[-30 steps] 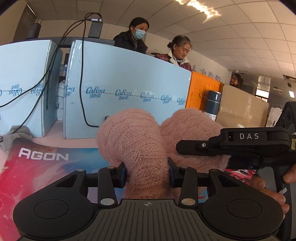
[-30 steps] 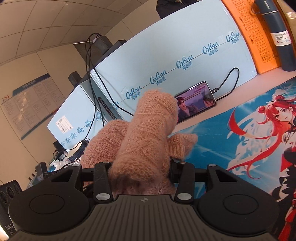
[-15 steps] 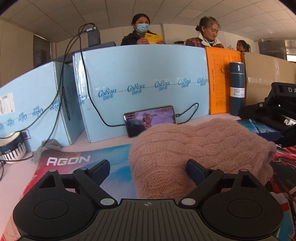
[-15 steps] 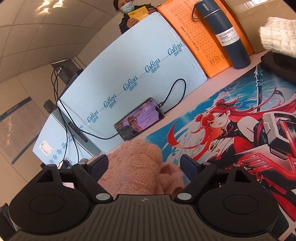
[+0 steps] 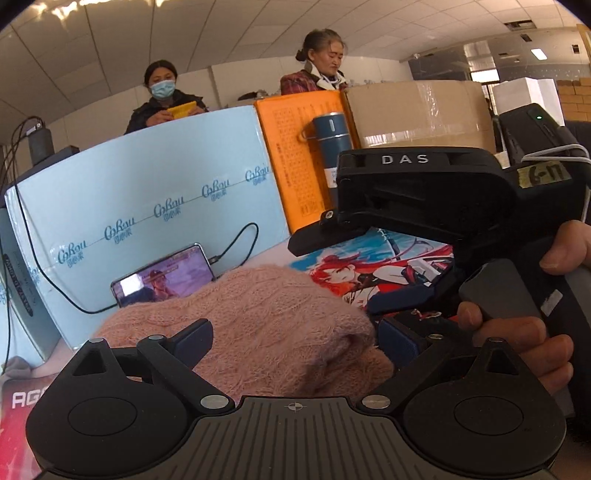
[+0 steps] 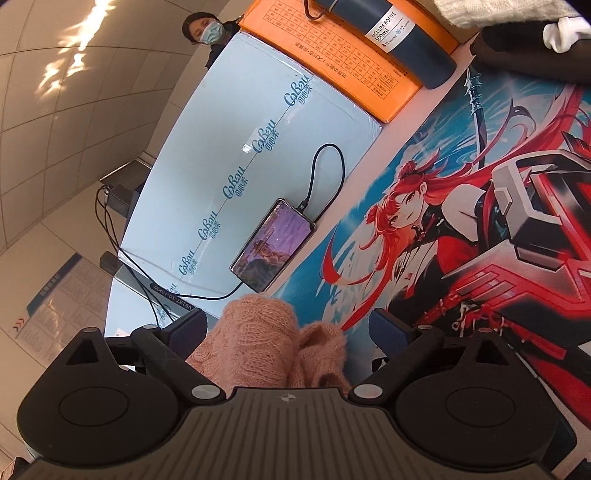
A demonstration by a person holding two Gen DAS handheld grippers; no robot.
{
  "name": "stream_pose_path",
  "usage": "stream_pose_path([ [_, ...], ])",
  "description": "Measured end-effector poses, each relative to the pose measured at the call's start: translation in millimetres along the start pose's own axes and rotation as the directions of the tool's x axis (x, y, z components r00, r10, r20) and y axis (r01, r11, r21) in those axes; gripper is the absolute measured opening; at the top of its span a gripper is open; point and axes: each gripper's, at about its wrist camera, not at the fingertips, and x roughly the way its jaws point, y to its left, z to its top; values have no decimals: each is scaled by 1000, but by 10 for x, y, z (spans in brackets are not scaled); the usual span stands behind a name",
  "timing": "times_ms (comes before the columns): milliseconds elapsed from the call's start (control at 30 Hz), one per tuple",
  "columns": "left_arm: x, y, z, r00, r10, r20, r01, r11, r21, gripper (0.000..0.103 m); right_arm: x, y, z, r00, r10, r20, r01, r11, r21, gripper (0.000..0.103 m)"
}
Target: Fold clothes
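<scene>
Up front in the left wrist view, a printed desk mat [image 5: 373,258] with a red-haired anime figure covers the pale tabletop, and a tiled ceiling with strip lights spans the room. Light blue boxes [image 5: 155,206] form a wall along the back edge, with an orange board [image 5: 291,162] and a brown carton [image 5: 421,110] beside them; a dark blue vacuum bottle [image 5: 330,147] stands against the orange board. A phone [image 5: 164,280] with its screen lit leans on the blue boxes, a black cable plugged into it. 2 people stand behind the boxes. The pink knitted sweater [image 5: 266,325] lies bundled on the mat, between the spread fingers of the left gripper [image 5: 295,338], which clamp nothing. The right gripper [image 5: 369,273], held in a hand [image 5: 524,339], blocks the right side of the view.

Seen from the right wrist, the mat [image 6: 461,206] fills the right half, the phone [image 6: 273,245] and blue boxes [image 6: 236,155] lie beyond, and the bottle [image 6: 406,33] rests at the orange board [image 6: 351,70]. The right gripper [image 6: 288,328] is spread wide, the sweater [image 6: 266,343] bunched between its fingers and pinched by neither.
</scene>
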Motion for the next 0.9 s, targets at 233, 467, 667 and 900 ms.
stream_pose_path([
  [233,55,486,-142,998,-52,-31,43,968,-245,41,-9,-55,18,1000,7,-1,-7,1000,14,97],
  [467,-160,985,-234,995,-67,67,90,885,-456,22,83,56,-56,999,-35,-36,32,995,-92,98],
  [667,-467,1200,-263,987,33,160,48,880,-473,22,290,235,-231,990,-106,-88,82,967,-243,98],
  [900,-633,1426,-324,977,131,170,-31,870,-493,22,484,545,-552,967,-240,-80,168,845,-507,33],
])
